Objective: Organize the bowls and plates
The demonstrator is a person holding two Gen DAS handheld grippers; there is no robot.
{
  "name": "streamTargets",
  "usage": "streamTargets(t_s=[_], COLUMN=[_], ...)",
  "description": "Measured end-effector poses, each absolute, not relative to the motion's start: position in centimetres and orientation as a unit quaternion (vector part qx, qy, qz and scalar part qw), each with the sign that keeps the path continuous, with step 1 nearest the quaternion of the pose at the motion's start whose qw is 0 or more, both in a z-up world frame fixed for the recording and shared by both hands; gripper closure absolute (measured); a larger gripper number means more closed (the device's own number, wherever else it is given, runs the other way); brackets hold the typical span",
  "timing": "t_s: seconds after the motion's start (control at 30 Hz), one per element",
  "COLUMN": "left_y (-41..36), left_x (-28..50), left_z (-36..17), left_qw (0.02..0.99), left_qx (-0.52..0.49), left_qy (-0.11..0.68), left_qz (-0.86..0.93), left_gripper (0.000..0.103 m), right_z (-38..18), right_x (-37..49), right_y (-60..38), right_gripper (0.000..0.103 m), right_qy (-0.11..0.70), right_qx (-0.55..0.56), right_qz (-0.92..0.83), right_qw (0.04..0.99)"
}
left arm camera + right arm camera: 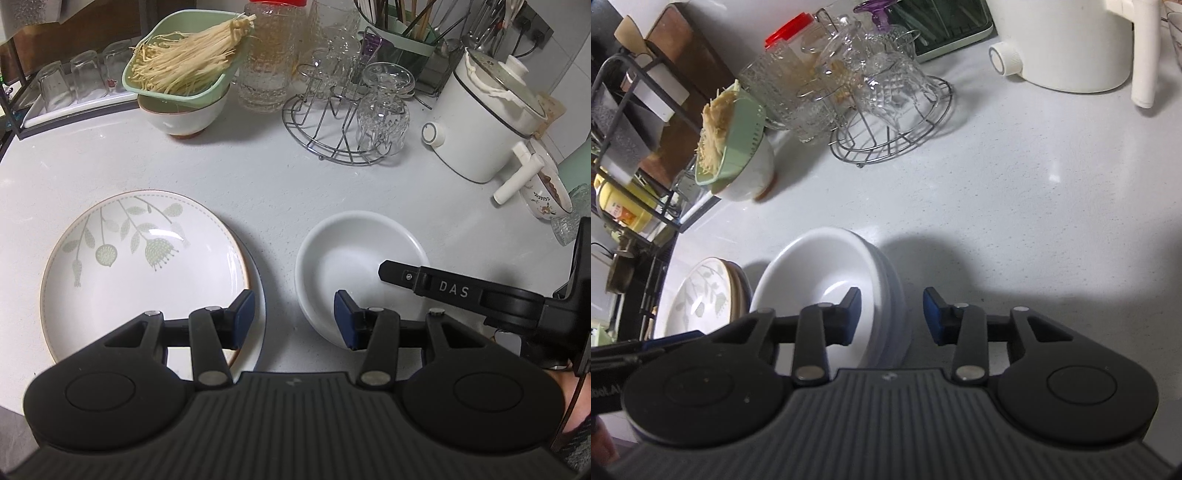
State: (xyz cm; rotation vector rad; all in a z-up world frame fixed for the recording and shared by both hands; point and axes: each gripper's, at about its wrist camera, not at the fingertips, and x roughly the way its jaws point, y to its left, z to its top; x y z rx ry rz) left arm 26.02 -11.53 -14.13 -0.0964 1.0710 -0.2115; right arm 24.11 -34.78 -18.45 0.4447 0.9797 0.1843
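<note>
Both grippers have their blue pads far apart and hold nothing. From the left gripper [294,319] you look down on a big white counter [266,177] with tiny specks. It fills most of the view. From the right gripper [890,315] the same counter [1015,206] is bare on its right side, with dark shadows near the bowls.

At the back stands a white cooking pot [487,122] with a lid, a round knob and a long handle. Next to it is a wire rack [332,122] with clear glasses upside down on it. A tall bumpy glass jar [271,62] with a red lid stands behind. A green basket [184,55] full of long thin mushrooms sits on a white bowl. More glasses stand on a white tray at the far left.

Near the front lie the flowered plates [144,266], stacked on the left. Just beside them sit the white bowls [360,266], also stacked. One finger of the right gripper reaches over the top bowl.
</note>
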Motion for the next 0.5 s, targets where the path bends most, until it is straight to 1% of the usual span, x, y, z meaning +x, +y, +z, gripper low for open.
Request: streamTargets(t_s=[0.03, 0.1, 0.3, 0.5], left_y=[-11.5, -11.5, -12.0, -13.0], left_x=[26.0, 26.0, 26.2, 26.3], left_z=[-14.2, -14.2, -14.4, -15.0], left_qw=[0.853, 0.853, 0.850, 0.846], left_qx=[-0.047, -0.047, -0.047, -0.040], left_qy=[0.510, 0.510, 0.514, 0.519], left_qz=[-0.100, -0.098, -0.102, -0.117], left_gripper=[0.050, 0.050, 0.050, 0.050], right_z=[-18.6, -18.7, -18.5, -18.3], right_x=[24.2, 24.4, 24.2, 23.7], right_y=[-34.7, -34.7, -34.5, -35.3], right_gripper=[0.069, 0.076, 0.087, 0.088], right_qy=[0.468, 0.472, 0.471, 0.472], right_qx=[0.212, 0.210, 0.193, 0.195], right_qz=[0.087, 0.085, 0.081, 0.068], right_qw=[0.854, 0.852, 0.857, 0.857])
